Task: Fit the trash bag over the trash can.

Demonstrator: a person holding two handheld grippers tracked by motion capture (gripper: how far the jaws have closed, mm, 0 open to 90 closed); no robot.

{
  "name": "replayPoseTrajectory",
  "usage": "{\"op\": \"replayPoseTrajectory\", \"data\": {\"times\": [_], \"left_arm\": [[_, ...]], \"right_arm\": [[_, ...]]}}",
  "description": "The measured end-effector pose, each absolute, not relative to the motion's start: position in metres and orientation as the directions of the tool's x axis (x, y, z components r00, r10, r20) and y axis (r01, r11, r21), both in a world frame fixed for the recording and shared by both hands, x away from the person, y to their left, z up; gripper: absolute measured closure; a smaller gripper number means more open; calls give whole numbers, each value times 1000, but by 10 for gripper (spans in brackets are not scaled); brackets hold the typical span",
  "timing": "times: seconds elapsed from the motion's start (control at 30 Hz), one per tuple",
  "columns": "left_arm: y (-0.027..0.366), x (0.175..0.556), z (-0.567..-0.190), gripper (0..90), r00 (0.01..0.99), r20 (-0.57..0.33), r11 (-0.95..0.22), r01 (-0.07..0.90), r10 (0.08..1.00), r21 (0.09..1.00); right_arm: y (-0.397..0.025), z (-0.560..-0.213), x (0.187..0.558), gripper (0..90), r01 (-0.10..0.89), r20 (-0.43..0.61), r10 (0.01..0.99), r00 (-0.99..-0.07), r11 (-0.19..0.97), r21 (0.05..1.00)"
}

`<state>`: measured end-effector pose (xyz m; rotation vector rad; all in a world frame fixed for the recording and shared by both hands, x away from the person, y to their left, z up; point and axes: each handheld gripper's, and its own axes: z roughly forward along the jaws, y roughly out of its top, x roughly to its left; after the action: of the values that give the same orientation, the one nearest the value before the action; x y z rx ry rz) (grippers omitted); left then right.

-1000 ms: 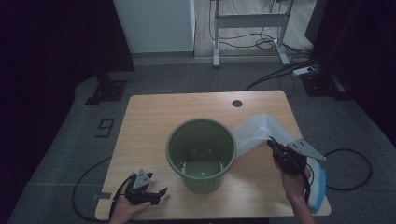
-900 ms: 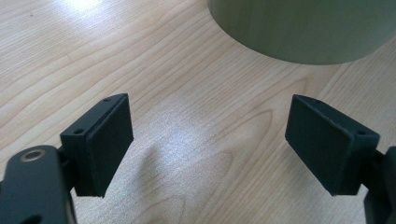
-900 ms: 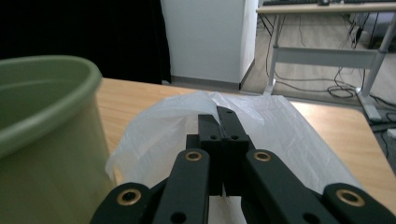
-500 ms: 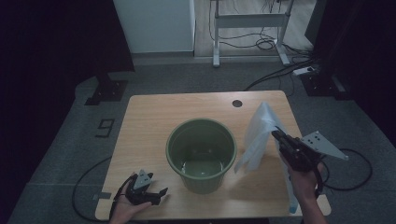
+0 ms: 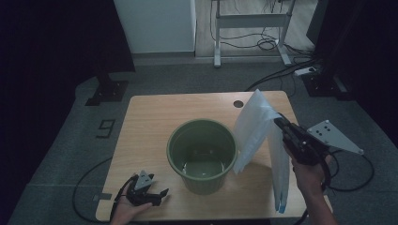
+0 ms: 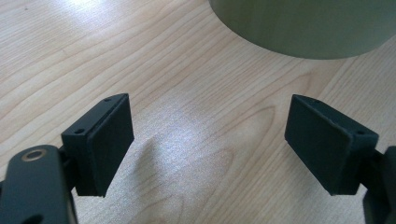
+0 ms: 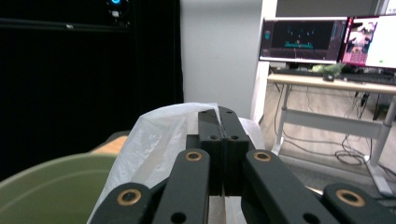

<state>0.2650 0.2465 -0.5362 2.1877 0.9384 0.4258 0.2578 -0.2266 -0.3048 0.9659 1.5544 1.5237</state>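
A wooden table (image 5: 150,122) stands on a grey floor in a dark room. A white plastic bag (image 5: 256,129) hangs in the air just beside the green bucket (image 5: 202,154), pinched tight by the right gripper (image 5: 277,121). The left gripper (image 5: 162,192) rests near the table's front edge, its jaws spread wide.

Dim high view, dark edges; sharp close views, soft glare on table (image 6: 196,140).
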Motion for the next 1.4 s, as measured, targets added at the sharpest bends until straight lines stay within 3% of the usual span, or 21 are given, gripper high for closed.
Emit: {"op": "replayPoseTrajectory", "data": {"times": [0.7,1.17,1.4], "left_arm": [[244,266,-538,153,683,24,-492,501,730,712],[244,266,-538,154,685,32,-502,500,727,706],[245,266,-538,154,683,29,-498,502,730,707]], "right_arm": [[-186,-238,239,889,-138,-102,873,-476,41,990],[-161,-237,233,889,-148,-133,838,-529,63,987],[-146,-261,239,888,-107,-142,825,-547,99,989]]}}
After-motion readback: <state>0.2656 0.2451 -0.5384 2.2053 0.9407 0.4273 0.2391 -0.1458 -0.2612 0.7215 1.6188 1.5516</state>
